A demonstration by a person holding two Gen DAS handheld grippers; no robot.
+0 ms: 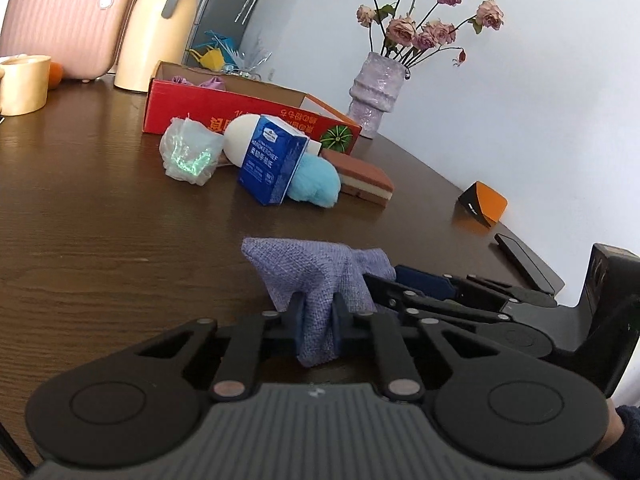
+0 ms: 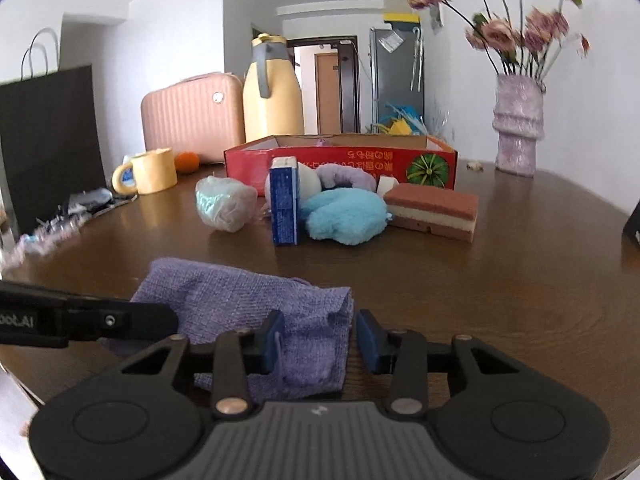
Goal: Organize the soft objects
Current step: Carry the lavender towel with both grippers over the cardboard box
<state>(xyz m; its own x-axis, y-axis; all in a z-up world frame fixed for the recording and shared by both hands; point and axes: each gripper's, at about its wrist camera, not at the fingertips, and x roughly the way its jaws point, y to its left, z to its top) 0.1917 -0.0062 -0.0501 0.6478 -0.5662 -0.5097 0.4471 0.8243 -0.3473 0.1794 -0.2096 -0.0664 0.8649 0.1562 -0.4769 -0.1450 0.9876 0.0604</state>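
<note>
A purple woven cloth (image 1: 308, 268) lies on the brown table (image 1: 100, 216). My left gripper (image 1: 316, 312) is shut on the purple cloth and pinches up a fold of it. My right gripper (image 2: 320, 336) is open, its jaws on either side of the cloth's right end (image 2: 248, 300). Further back lie a blue fluffy item (image 2: 344, 216), a layered sponge (image 2: 434, 210), a blue tissue pack (image 2: 285, 206), a crumpled plastic bag (image 2: 224, 208) and a white egg-shaped item (image 1: 244, 136), in front of a red cardboard box (image 2: 340, 160).
A vase of dried roses (image 2: 518, 136) stands at the back right. A yellow jug (image 2: 272, 92), a pink case (image 2: 192, 116), a yellow mug (image 2: 152, 170) and an orange (image 2: 187, 162) stand at the back left. A black bag (image 2: 48, 140) stands at the left. An orange-black wedge (image 1: 482, 202) lies near the right edge.
</note>
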